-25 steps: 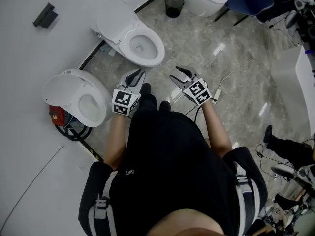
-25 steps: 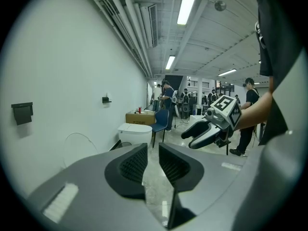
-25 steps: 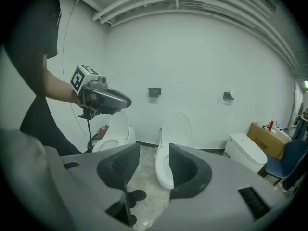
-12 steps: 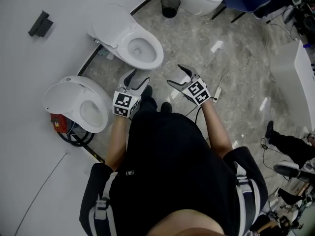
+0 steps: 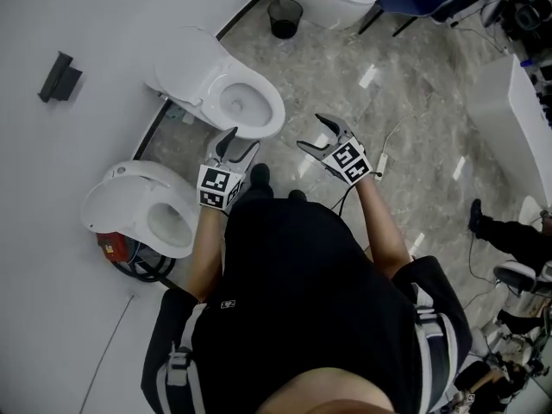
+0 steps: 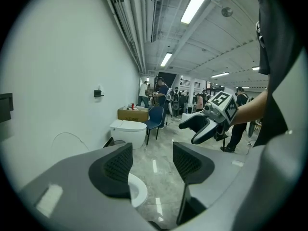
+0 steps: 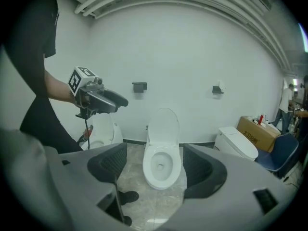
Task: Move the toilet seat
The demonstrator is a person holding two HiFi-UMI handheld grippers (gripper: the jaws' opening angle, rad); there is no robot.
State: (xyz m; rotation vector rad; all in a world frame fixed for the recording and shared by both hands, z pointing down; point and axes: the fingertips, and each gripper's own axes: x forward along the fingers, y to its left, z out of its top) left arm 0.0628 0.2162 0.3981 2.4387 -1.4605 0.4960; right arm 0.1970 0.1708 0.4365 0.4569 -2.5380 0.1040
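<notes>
My left hand-held gripper [image 5: 231, 141] and right hand-held gripper [image 5: 312, 134] have just opened, empty. I fear the smooth seat [image 5: 276, 110] could slip and slam.

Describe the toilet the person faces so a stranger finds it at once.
Three white toilets line the white wall. It is the middle toilet, lid raised; the right toilet is shut, the left toilet has a red thing and black cables beside it.
</notes>
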